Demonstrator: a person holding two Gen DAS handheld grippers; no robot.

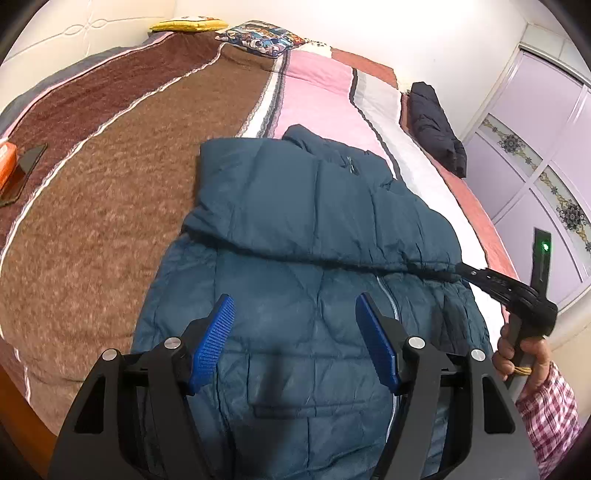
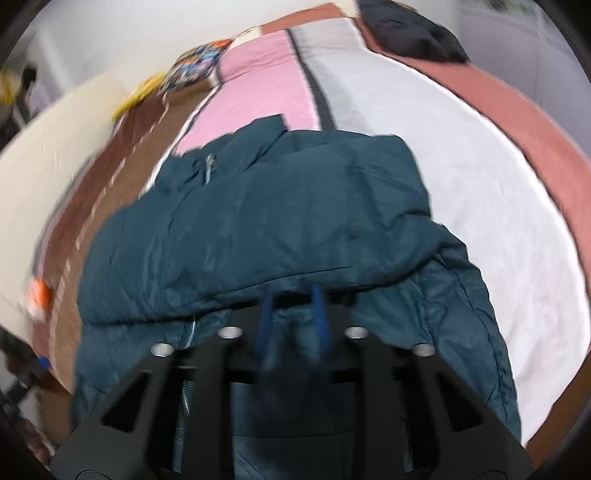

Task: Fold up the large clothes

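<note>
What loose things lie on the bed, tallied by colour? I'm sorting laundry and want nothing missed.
Teal: 1, the puffer jacket
Black: 2, the bundled garment and the phone
Yellow: 1, the cushion
Multicoloured: 1, the patterned pillow
Orange: 1, a box at the edge, partly cut off
Total: 6

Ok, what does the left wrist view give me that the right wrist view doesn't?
Only the left wrist view: the left gripper open above the teal jacket, a phone lying on the brown blanket, and the hand in a checked sleeve holding the right gripper at the folded edge.

Only the right wrist view: the right gripper from behind, pads parted at that edge; blur hides contact.

Both: the jacket with its top folded down, a dark garment at the bed's far side, and the patterned pillow.
</note>
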